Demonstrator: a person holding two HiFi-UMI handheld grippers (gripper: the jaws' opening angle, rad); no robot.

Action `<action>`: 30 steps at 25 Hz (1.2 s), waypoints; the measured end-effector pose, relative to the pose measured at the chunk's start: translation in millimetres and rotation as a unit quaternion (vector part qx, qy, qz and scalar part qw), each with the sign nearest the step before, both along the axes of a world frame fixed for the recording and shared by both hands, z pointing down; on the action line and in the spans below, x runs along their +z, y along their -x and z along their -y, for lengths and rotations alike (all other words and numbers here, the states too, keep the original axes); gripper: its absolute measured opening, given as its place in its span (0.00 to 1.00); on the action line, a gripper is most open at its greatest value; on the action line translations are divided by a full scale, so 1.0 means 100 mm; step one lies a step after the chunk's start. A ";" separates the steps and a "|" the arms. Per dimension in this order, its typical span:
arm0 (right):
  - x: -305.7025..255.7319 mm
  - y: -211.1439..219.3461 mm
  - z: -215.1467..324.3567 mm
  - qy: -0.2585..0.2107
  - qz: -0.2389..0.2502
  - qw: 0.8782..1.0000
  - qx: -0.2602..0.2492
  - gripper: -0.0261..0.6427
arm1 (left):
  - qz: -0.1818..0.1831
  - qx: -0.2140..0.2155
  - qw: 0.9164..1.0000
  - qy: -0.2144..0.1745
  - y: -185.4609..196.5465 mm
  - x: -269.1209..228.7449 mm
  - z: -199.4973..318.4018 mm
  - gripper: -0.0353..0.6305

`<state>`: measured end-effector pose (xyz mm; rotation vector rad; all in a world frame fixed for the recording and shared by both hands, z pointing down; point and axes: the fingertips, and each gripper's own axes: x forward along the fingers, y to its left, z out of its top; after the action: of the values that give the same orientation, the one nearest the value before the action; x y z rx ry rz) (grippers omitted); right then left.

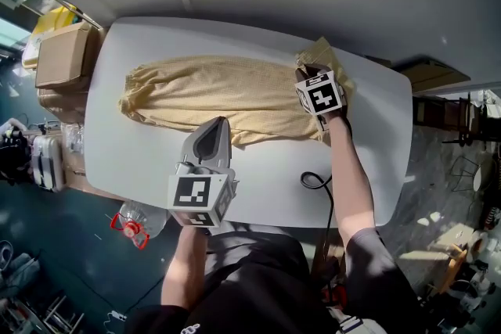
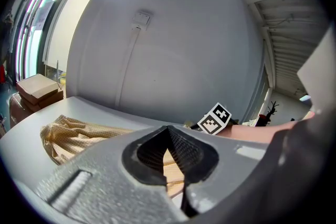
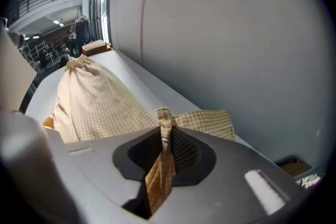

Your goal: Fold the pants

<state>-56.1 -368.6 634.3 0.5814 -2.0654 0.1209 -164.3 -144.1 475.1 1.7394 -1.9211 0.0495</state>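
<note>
Far out to the left of my left claw (image 1: 222,122), past the end of the counter (image 1: 258,39), sits a cardboard box (image 1: 63,55). A plastic bottle (image 1: 145,219) with a red ring at its neck shows below the counter's near edge, just left of that claw's marker cube (image 1: 200,194). The left claw hangs above the near edge of the pants (image 1: 211,94), pointing shallowly down and away from me. In the left gripper view its pads (image 2: 181,149) come together at the tips with no cloth between them. Through the slit lower down I see only the pale checked fabric lying beyond. The pants lie stretched lengthwise across the counter ahead of this claw, their gathered end off to its left and the rest running right toward the other claw. My right claw (image 1: 307,77) tilts steeply down at the right end of the pants and is clamped on them. The right gripper view shows a narrow pleat of the fabric pinched upright between its two pads (image 3: 184,152). Just beyond that claw's tips a small flap (image 3: 207,120) of the same cloth lies flat toward the grey wall (image 3: 236,34). The long body of the pants spreads away to the claw's left. On the near side of the right claw a black cable (image 1: 313,182) loops on the bare counter, beside my forearm (image 1: 352,184).
</note>
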 end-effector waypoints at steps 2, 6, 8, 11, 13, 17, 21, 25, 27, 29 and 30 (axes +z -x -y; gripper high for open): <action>-0.11 -0.02 -0.02 0.003 0.025 1.000 0.010 0.11 | 0.003 0.010 1.000 0.009 -0.05 0.01 -0.01 0.05; -0.36 -0.17 -0.03 0.002 0.072 0.997 0.031 0.11 | 0.006 0.032 0.999 0.006 -0.20 -0.04 0.05 0.05; -0.47 -0.26 -0.04 0.001 0.094 0.995 0.042 0.11 | 0.010 0.044 0.999 0.005 -0.26 -0.06 0.07 0.05; -0.63 -0.42 -0.06 -0.002 0.126 0.990 0.057 0.11 | 0.010 0.062 0.998 0.005 -0.38 -0.07 0.10 0.05; -0.75 -0.55 -0.07 0.000 0.156 0.985 0.074 0.10 | 0.009 0.073 0.997 0.003 -0.47 -0.07 0.13 0.05; -0.98 -0.84 -0.08 0.005 0.223 0.969 0.106 0.10 | 0.009 0.100 0.995 0.000 -0.66 -0.07 0.20 0.05; -1.16 -1.22 -0.07 -0.002 0.280 0.950 0.142 0.10 | 0.007 0.128 0.992 -0.007 -0.88 -0.09 0.28 0.05; -1.25 -1.68 -0.09 -0.020 0.290 0.940 0.178 0.10 | 0.007 0.158 0.987 -0.009 -1.14 -0.11 0.33 0.05; -1.27 -1.92 -0.12 -0.028 0.292 0.935 0.197 0.10 | 0.005 0.171 0.985 -0.009 -1.26 -0.11 0.35 0.05; -1.27 -2.15 -0.13 -0.035 0.297 0.929 0.220 0.10 | 0.004 0.184 0.983 -0.008 -1.37 -0.11 0.36 0.05; -1.28 -2.28 -0.13 -0.038 0.300 0.925 0.231 0.10 | 0.004 0.190 0.982 -0.008 -1.42 -0.11 0.37 0.05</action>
<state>171.7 -355.9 506.7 1.1917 -2.4798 0.5548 -22.5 -181.2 464.3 2.0958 -1.5733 0.1797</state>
